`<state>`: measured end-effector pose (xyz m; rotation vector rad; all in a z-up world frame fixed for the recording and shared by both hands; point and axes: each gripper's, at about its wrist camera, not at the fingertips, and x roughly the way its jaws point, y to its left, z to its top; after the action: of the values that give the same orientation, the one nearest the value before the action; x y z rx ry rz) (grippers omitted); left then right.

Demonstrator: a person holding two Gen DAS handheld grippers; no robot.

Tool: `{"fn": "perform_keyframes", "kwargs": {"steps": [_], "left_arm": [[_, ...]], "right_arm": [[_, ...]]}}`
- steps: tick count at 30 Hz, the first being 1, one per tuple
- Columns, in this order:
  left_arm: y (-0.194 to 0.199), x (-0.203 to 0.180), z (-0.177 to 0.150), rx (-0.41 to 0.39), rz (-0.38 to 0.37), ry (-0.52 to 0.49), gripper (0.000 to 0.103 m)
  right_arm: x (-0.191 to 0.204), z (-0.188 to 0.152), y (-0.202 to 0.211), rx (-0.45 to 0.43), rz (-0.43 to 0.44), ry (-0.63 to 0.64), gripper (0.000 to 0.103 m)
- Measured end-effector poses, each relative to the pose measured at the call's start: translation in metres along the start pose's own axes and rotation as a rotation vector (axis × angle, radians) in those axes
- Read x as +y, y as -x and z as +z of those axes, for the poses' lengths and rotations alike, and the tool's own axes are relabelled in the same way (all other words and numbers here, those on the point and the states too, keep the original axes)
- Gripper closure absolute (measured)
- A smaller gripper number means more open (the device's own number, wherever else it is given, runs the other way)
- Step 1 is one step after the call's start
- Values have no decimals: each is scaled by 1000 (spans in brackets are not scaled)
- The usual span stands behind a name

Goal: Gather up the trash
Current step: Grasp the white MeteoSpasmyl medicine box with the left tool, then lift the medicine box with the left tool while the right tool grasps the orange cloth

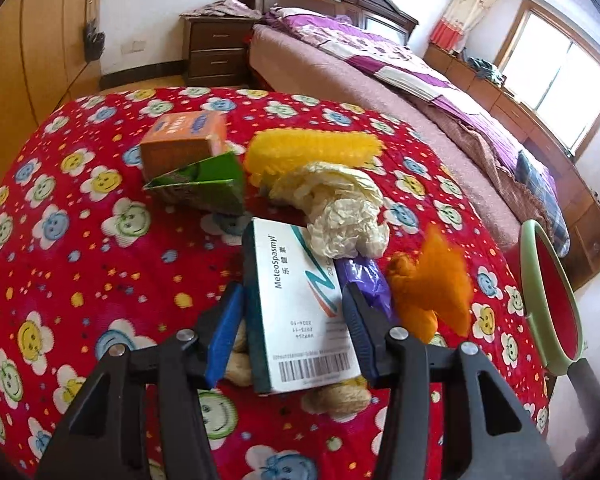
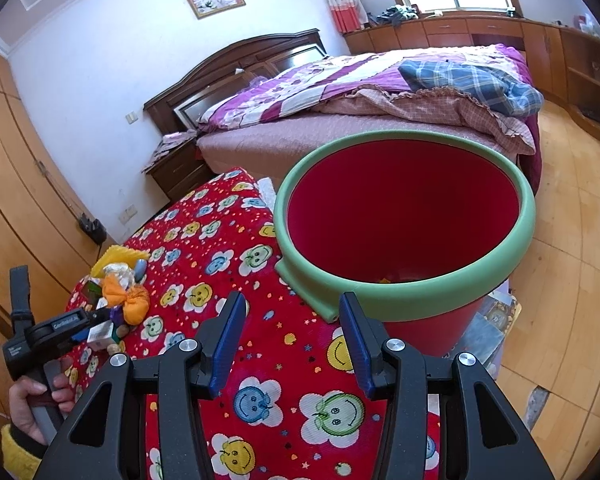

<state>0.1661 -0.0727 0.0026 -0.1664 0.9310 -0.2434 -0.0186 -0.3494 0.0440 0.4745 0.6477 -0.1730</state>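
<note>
My left gripper (image 1: pixel 296 312) is shut on a white and teal medicine box (image 1: pixel 300 300), held just above the red flowered tablecloth (image 1: pixel 80 240). Beyond it lie a crumpled paper ball (image 1: pixel 340 208), a purple wrapper (image 1: pixel 366 280), an orange peel (image 1: pixel 432 284), a yellow spiky brush (image 1: pixel 312 152), a green carton (image 1: pixel 204 184) and an orange box (image 1: pixel 184 140). Peanuts (image 1: pixel 340 398) lie under the box. My right gripper (image 2: pixel 292 340) is open and empty, just in front of the red bin with a green rim (image 2: pixel 404 292). The left gripper also shows in the right wrist view (image 2: pixel 96 330).
The bin stands at the table's right edge (image 1: pixel 540 280). A bed (image 2: pixel 380 112) lies behind the table, with a nightstand (image 1: pixel 216 52) and wardrobes (image 2: pixel 16 200) to the left. Wooden floor (image 2: pixel 572 240) lies to the right.
</note>
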Motion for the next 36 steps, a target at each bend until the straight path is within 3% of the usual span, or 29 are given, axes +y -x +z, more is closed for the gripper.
{"fn": "perform_keyframes", "kwargs": {"steps": [3,14,20,28,36], "left_arm": [[-4,-7,-2,-1,3,-29,51],[-13,-32,-12,-11,138,-197,50],[-11,-23,-9,3,57,-134,52],[31,-8,-7,-80,1,-74,52],[59,17,-4,-134,48,-37,52]], "right_arm": [[0,-1,-1,4,2,-1,53],[0,-3,-6,16,9,-6,53],[5,-5,-5,20,13,9,53],[26,-5,-9,33,29,70,53],[62,-1,-25,77,91,145,53]]}}
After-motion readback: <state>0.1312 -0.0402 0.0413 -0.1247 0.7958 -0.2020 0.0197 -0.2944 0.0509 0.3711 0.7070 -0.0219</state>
